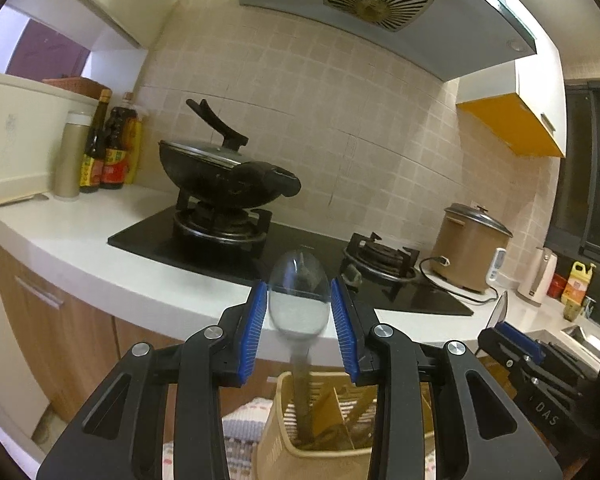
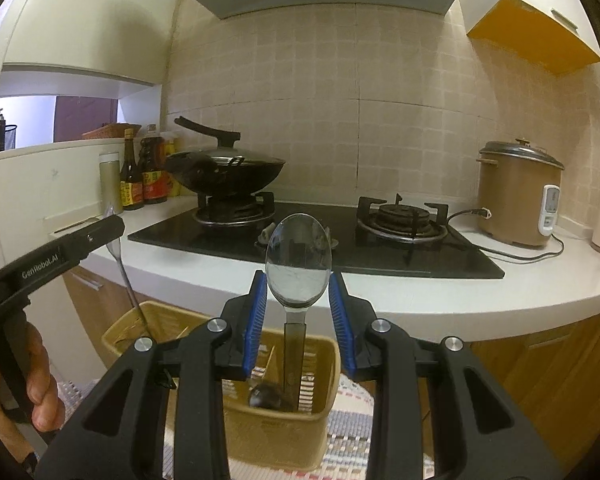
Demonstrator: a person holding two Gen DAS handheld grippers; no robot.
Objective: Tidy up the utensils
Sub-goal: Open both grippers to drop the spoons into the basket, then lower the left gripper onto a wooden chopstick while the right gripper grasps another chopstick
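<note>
1. Left of the right gripper (image 2: 298, 304), the black left gripper (image 2: 112, 226) reads "GenRobot.AI" on its side. A slim steel spoon (image 2: 118, 248) hangs at its tip, but I cannot tell from this side whether the jaws pinch it.
2. In the left wrist view, the left gripper (image 1: 299, 312) has its blue pads beside a shiny steel spoon bowl (image 1: 299, 292); contact is unclear.
3. Below both grippers sits a beige plastic utensil basket (image 2: 320, 412).
4. The right gripper's pads flank a large polished steel spoon (image 2: 299, 260) without clearly touching it, its handle down in the basket.
5. At far right in the left view, the right gripper (image 1: 500, 320) shows the letters "DAS".
</note>
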